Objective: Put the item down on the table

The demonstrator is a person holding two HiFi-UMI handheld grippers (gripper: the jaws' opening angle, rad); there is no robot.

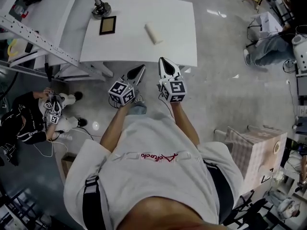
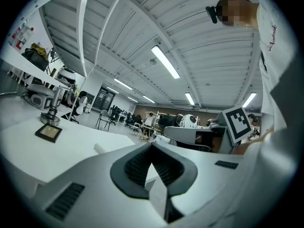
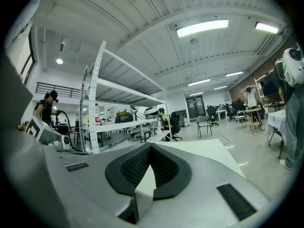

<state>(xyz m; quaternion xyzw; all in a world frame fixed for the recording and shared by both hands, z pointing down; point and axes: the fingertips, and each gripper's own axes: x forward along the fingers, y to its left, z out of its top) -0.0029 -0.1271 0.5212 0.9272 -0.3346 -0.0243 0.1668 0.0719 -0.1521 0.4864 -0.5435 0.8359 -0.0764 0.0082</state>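
Note:
A cream-coloured roll [image 1: 153,33] lies on the white table [image 1: 177,51], right of the middle; from the left gripper view its end [image 2: 100,147] shows just past the jaws. My left gripper [image 1: 141,67] and right gripper [image 1: 162,60] hover side by side at the table's near edge, tips pointing at it. Both are shut with nothing between the pads. In the left gripper view my left gripper [image 2: 152,144] has its jaws meeting at the tip, with the right gripper's marker cube [image 2: 237,122] beside it. My right gripper [image 3: 149,146] looks over the table top [image 3: 204,151].
A dark picture frame [image 1: 108,25] and a lamp base [image 1: 100,8] sit at the table's far left. A metal shelf rack [image 1: 38,32] stands to the left. One person crouches on the floor [image 1: 26,119]; another sits at top right [image 1: 271,47]. A woven box [image 1: 259,150] stands at right.

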